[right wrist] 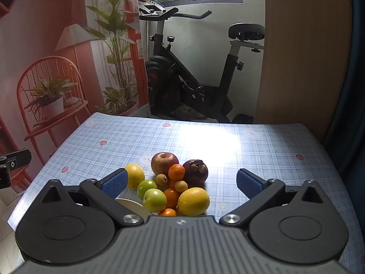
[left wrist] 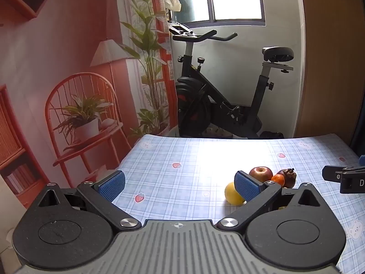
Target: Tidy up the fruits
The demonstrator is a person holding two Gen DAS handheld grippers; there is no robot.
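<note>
Blue-check tabletop [right wrist: 273, 150], fruit heaped and untouched!
Both claws spread wide and empty: right claw [right wrist: 182, 183] hangs over the pile [right wrist: 173, 182], left claw [left wrist: 180, 186] waits beside it.

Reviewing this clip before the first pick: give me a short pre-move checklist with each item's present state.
1. Left gripper open, nothing between its fingers: ok.
2. Right gripper open, nothing gripped: ok.
3. Fruit pile in view: apple, mangosteen, lemons, green fruits, tangerines: ok.
4. Fruits separated for a clean single grasp: not ok, they lie touching in a heap.
5. Plate ready to receive fruit: cannot tell, mostly hidden behind the right gripper's finger.
6. Tablecloth beside the pile free: ok.
</note>
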